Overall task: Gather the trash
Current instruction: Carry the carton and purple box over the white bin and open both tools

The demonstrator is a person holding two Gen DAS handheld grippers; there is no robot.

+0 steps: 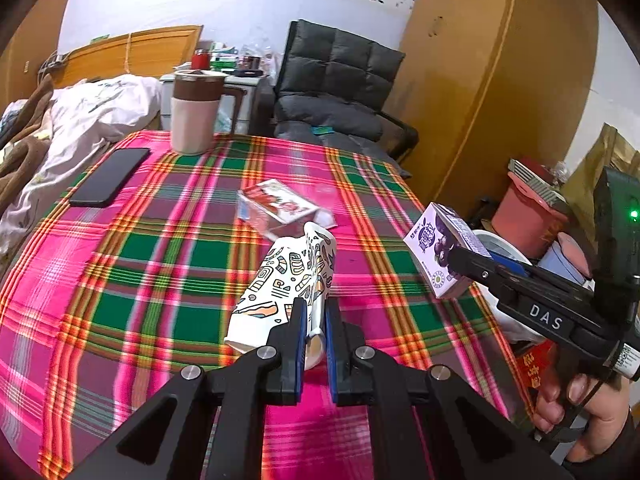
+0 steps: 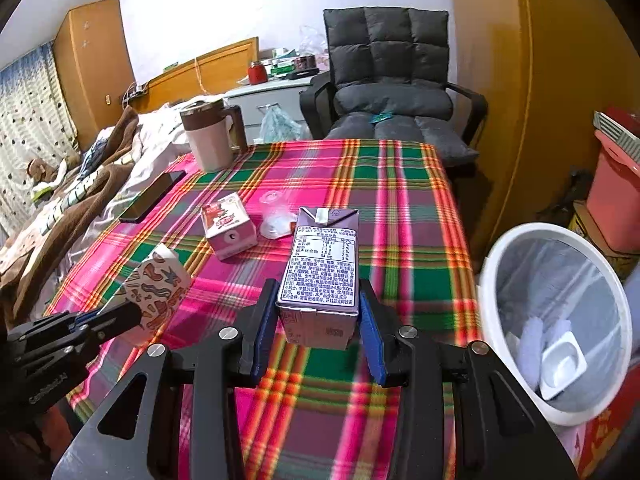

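Note:
My left gripper (image 1: 316,316) is shut on a crushed white paper cup (image 1: 284,284) with coloured doodles, held above the plaid tablecloth (image 1: 160,240). The same paper cup (image 2: 158,288) shows at the left in the right wrist view. My right gripper (image 2: 318,316) is shut on a purple drink carton (image 2: 320,264), lifted off the cloth; the carton (image 1: 438,254) and the right gripper (image 1: 456,258) also show at the right in the left wrist view. A pink and red carton (image 2: 230,226) lies on its side mid-table, with a crumpled clear plastic wrapper (image 2: 276,216) beside it.
A white bin (image 2: 556,320) with a clear liner and some trash stands off the table's right edge. A black phone (image 1: 110,176) and a pink mug with a brown lid (image 1: 196,114) sit at the far left of the table. A grey chair (image 2: 392,92) stands behind it and a bed lies to the left.

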